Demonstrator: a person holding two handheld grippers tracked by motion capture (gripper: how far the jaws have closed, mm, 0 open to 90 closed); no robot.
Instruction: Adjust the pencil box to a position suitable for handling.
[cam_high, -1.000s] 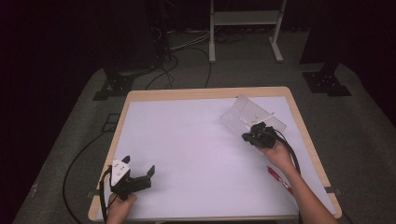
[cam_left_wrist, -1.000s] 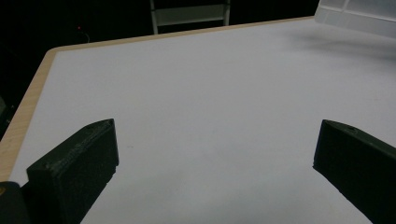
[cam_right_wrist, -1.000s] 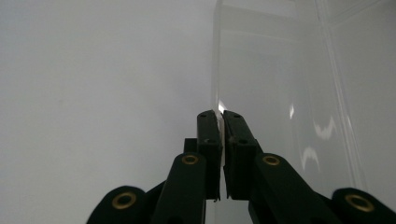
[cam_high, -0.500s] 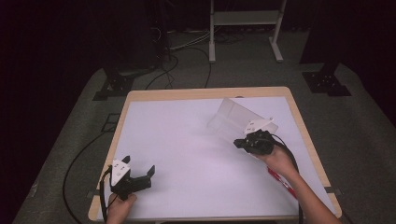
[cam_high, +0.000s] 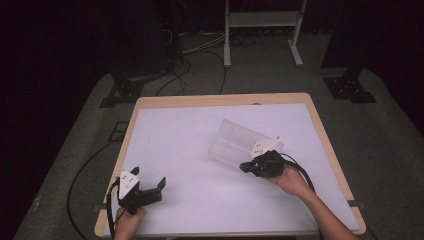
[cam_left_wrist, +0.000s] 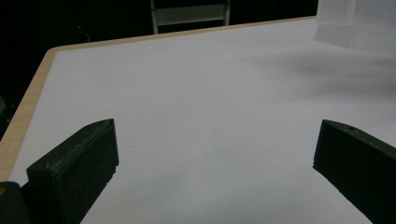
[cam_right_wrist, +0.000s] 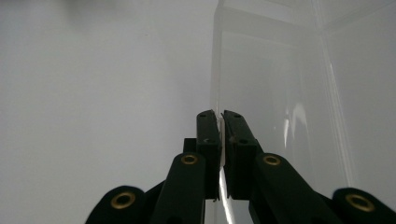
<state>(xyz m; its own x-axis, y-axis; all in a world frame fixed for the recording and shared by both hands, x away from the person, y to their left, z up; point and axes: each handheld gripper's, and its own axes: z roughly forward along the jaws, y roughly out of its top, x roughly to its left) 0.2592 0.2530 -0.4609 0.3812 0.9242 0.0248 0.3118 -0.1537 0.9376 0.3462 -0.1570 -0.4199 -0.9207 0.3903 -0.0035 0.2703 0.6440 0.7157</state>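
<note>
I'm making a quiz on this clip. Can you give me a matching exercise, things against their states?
Things:
1. left gripper
2. right gripper
3. clear box
4. table

States:
a. pinched by one wall
b. jaws wide apart, nothing between
c. white top, wooden rim
d. jaws shut on a thin wall

Pairs: 1-b, 2-d, 3-a, 4-c

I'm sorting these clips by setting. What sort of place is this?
Probably a lab or recording studio, not a home: a lone table with a white top stands on grey carpet, black drapes around it, loose cables on the floor and a metal stand behind.
</note>
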